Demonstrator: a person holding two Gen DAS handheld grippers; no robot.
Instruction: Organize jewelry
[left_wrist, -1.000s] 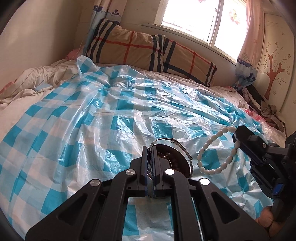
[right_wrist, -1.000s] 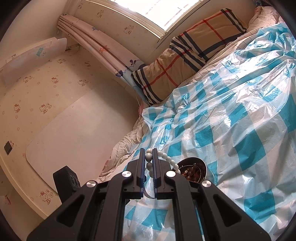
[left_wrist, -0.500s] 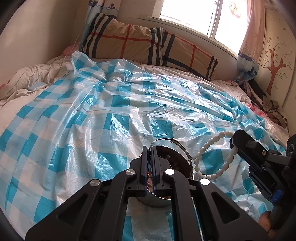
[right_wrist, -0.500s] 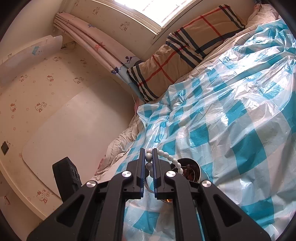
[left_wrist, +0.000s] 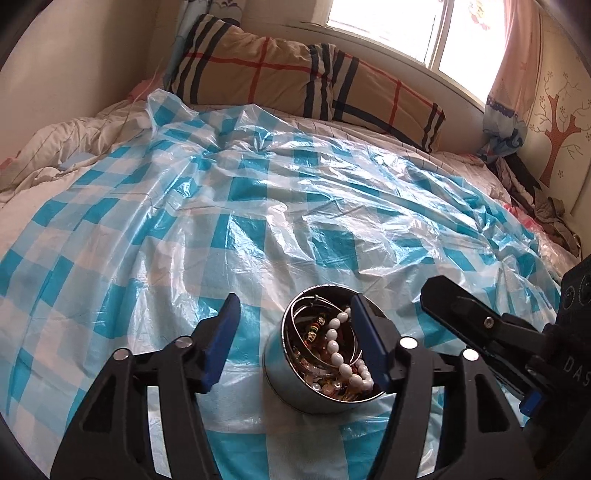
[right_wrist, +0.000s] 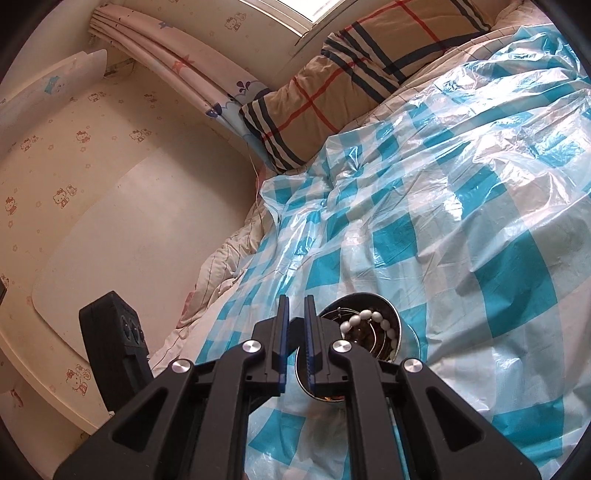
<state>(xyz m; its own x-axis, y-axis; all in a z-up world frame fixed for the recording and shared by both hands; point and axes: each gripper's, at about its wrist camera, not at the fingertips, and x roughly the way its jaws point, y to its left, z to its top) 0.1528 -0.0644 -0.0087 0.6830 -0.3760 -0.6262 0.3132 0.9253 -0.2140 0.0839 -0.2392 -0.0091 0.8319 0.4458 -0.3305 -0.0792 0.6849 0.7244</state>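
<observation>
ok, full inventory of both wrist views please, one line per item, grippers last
metal tin: 1, silver, on the sheet near the grippers, holds mixed jewelry
bead bracelet: 1, white, lying in the tin
wire hoops: count unclear, silver, in the tin
plastic sheet: 1, blue and white check, spread over the bed
pillow: 1, tan plaid, at the head of the bed
curtains: pale, printed, by the window
left gripper: open, jaws just opened, straddling the tin
right gripper: nearly shut, nothing between the jaws
</observation>
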